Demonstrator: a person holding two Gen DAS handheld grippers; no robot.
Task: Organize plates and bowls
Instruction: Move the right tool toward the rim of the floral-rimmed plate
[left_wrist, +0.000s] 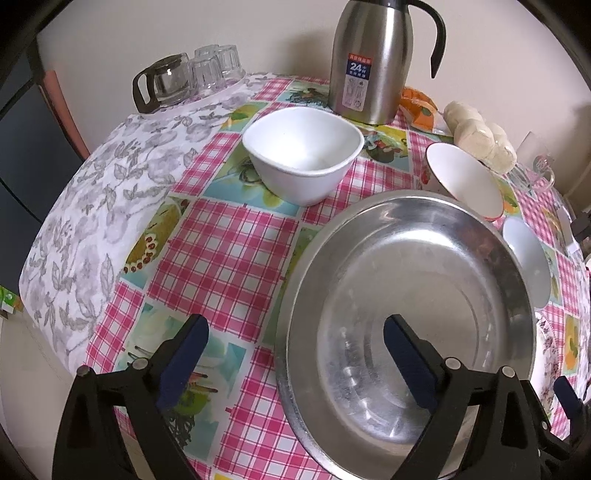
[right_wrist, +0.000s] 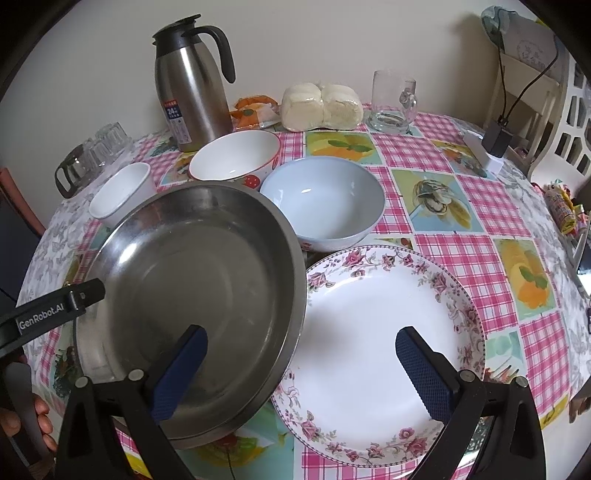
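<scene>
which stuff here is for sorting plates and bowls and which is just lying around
For the job: steel pan, flowered plate, blue bowl, strawberry bowl, white square bowl.

Lying about: thermos, glass mug, buns, glass cups.

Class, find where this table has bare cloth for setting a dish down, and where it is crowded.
Free: cloth left of the steel pan, below the square white bowl; cloth right of the floral plate and blue bowl. Crowded: around the thermos, strawberry bowl and wrapped buns.
</scene>
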